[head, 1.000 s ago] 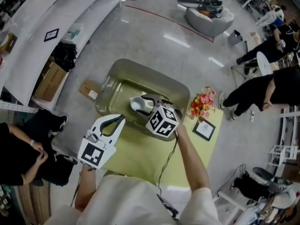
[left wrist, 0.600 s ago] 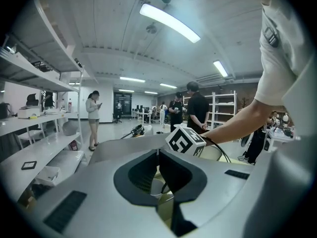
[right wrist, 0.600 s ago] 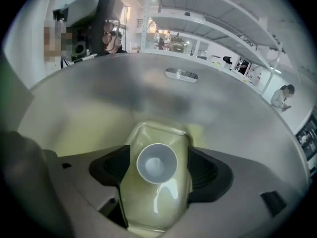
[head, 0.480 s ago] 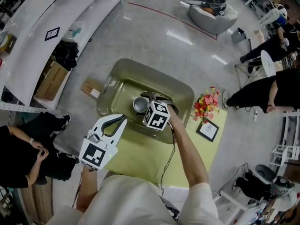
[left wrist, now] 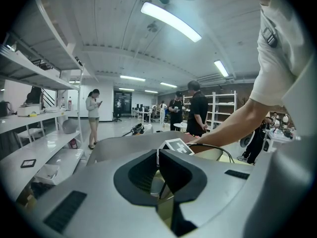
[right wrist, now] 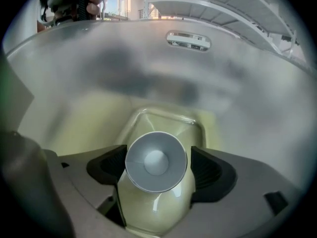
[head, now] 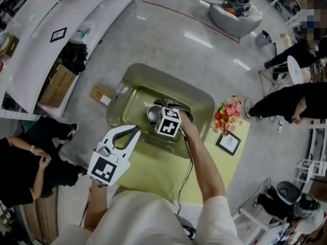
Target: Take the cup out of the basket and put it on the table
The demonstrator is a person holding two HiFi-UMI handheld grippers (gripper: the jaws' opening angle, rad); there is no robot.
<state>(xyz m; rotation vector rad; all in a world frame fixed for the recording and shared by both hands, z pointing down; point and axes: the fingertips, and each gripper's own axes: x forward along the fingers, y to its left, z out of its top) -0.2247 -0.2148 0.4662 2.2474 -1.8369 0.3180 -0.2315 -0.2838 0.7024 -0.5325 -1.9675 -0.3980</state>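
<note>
Right claw point(right wrist: 159, 168) had just been opening, jaws wide either side of the cup point(right wrist: 156, 157) down in the basket point(head: 196, 93); left claw point(left wrist: 158, 162) hung closed, empty.

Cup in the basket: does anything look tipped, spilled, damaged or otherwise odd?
Nothing stands out. The cup stands upright and empty on the basket floor, with no spill or damage visible.

Walls of the basket point(head: 124, 87) ring the cup point(head: 152, 113); the top lies open. Nearby flowers point(head: 228, 114) and frame point(head: 227, 143) crowd the table point(head: 153, 175).
</note>
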